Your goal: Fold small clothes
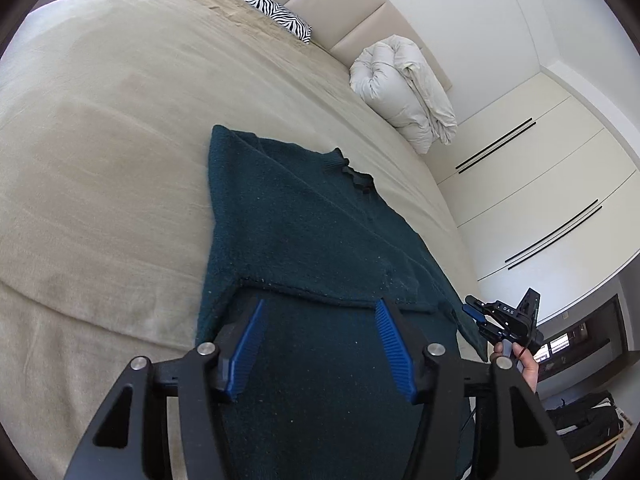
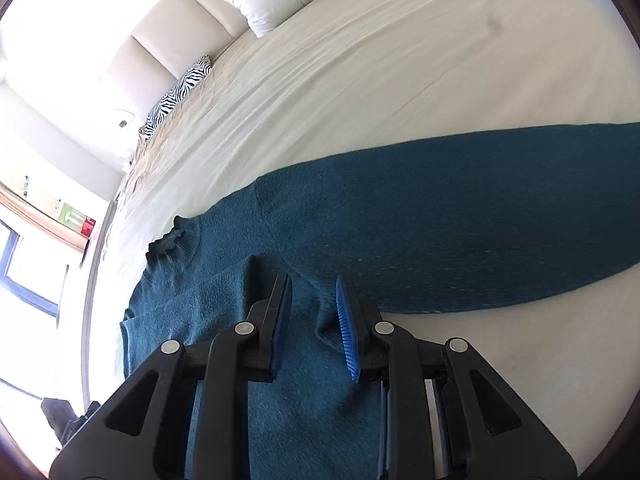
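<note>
A dark teal knitted sweater lies spread on the beige bedspread of a bed, its ruffled collar toward the padded headboard. In the left wrist view one side of the garment is already turned in, leaving a stitched edge running across just beyond the fingertips. In the right wrist view one sleeve stretches flat across the bed to the right.

The left gripper hovers above the body of the sweater with its jaws spread wide; the blue pads show only flat fabric between them and nothing pinched. The right gripper stands above the sweater near where that sleeve meets the body, its jaws parted a little, the pads clear of the knit with no fold caught between them. From the left wrist view the same right gripper appears at the sweater's far corner, held by a person's hand, apart from the cloth.

The step in hand looks like the pause between folds: one flap appears laid, both grippers free. Judging from the layout, the outstretched sleeve is the likely next part to bring in. That would call for the right gripper to descend on the sleeve, pinch a single layer of the thick knit, and carry it over the body without dragging the part already folded. The left gripper could hold the body down meanwhile. A zebra-striped pillow and a rolled white duvet sit well apart by the headboard.
</note>
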{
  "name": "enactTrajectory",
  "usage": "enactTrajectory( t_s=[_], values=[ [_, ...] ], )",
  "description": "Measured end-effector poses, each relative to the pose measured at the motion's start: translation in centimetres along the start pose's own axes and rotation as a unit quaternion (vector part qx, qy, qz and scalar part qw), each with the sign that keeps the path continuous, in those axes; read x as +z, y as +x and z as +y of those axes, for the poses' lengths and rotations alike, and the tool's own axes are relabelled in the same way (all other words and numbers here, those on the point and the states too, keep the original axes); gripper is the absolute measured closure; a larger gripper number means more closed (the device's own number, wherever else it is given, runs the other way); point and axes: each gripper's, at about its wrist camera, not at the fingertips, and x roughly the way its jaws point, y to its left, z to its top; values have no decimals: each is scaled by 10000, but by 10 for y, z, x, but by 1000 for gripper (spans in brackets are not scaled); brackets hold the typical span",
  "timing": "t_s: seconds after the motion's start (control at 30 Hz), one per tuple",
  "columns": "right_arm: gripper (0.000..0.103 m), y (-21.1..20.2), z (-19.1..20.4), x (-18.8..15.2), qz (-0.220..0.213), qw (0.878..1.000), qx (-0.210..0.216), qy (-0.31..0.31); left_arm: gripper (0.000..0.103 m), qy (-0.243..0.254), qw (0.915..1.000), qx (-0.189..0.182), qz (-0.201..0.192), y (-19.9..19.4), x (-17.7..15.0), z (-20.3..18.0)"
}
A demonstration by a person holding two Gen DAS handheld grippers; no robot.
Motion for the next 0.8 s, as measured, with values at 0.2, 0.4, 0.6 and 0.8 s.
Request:
enactTrajectory(
  t_s=[0.2, 0.4, 0.6, 0.8],
  values=[
    [32, -70, -102, -3, -753, 9927, -203, 921, 36, 236, 9991, -115, 333, 21, -27, -40],
    [28, -102, -224, -16, -1016, 9606, 13, 2586, 36, 190, 9971, -322, 670, 51, -52, -66],
    [30, -99, -261, -4, -1402, 9373, 301, 3175, 36, 59, 9957, -452, 808, 70, -63, -81],
    [79, -90, -299, 21, -1523, 9213, 136, 3576, 36, -31, 9961, -472, 745, 68, -61, -79]
  ],
)
